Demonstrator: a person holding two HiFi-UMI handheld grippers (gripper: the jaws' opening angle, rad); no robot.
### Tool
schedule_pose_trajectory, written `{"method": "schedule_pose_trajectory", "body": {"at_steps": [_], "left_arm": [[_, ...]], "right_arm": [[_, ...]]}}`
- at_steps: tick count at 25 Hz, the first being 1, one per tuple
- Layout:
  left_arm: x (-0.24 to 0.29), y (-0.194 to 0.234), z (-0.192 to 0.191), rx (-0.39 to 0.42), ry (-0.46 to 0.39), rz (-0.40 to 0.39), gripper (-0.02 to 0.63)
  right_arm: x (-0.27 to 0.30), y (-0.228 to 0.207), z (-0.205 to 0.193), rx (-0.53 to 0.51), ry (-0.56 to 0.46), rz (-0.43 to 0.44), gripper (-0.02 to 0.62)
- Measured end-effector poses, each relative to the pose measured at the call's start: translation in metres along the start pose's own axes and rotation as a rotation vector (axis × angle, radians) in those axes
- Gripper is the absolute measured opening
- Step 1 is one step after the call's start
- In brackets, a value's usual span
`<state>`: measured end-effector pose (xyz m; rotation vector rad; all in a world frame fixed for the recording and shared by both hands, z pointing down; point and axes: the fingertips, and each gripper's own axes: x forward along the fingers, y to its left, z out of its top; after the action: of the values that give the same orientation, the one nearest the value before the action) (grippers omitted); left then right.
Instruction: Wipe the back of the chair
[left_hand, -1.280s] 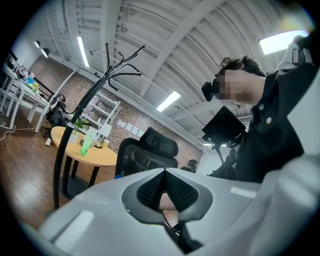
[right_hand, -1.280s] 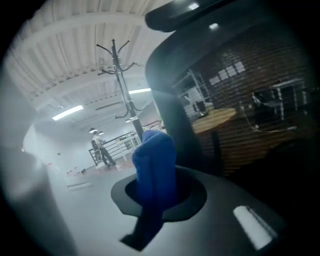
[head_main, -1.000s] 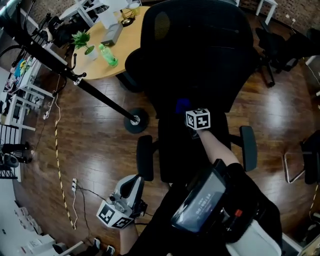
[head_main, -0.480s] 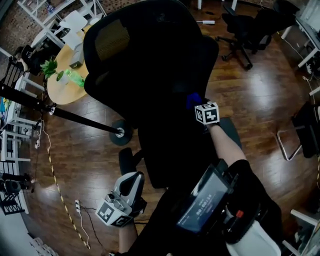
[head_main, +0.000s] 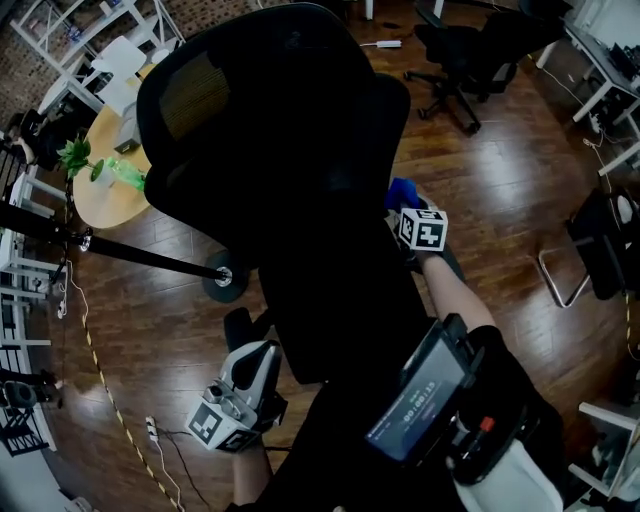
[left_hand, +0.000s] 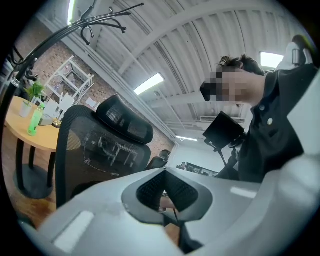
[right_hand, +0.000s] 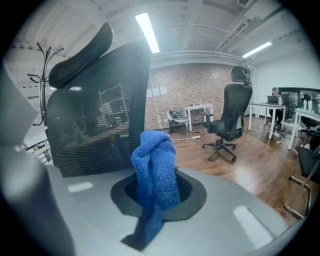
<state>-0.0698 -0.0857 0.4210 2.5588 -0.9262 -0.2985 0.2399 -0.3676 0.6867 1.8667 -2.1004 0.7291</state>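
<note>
Since the job is to wipe the backrest, the blue cloth (right_hand: 155, 170) is pinched in the right gripper (head_main: 408, 214) with its bunched end standing proud of the jaws, so that fabric, not plastic, meets the chair. The jaws are clamped on the cloth's lower fold; a tail hangs out beneath them. The back of the chair (head_main: 270, 130) fills the head view from centre toward 11 o'clock, and the cloth sits at its right-hand edge, at about 1 o'clock from frame centre. Whether the cloth is actually touching the mesh cannot be confirmed (in the right gripper view the mesh stands just left of it).

Right arm: extended forward and up, forearm running from 5 o'clock toward the chair edge, marker cube uppermost.

Left gripper (head_main: 264, 360): held low at 7 o'clock, close to the person's body, well apart from the backrest. Its jaws are closed together with nothing between them; judged idle, kept clear of the working side.
</note>
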Motion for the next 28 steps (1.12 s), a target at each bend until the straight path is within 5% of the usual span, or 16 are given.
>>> {"method": "schedule_pose_trajectory", "body": {"at_steps": [4,9,18,28], "left_arm": [[-0.017,0.009,0.003,-0.004,-0.016,0.042,0.003],[-0.054,0.02,0.001,-0.008,-0.017,0.117,0.003],[-0.128,0.022,-0.006,-0.017,-0.078,0.265,0.003],[-0.191,0.018,-0.007,-0.016,-0.146,0.408,0.003]], "right_arm": [[0.009,0.025,-0.021,-0.042,0.028,-0.003,0.031],[0.022,0.07,-0.052,0.023,0.045,-0.014,0.031],[0.041,0.259,-0.135,-0.147,0.281,0.358,0.031],[0.033,0.394,-0.175,-0.245,0.379,0.599,0.029]]}}
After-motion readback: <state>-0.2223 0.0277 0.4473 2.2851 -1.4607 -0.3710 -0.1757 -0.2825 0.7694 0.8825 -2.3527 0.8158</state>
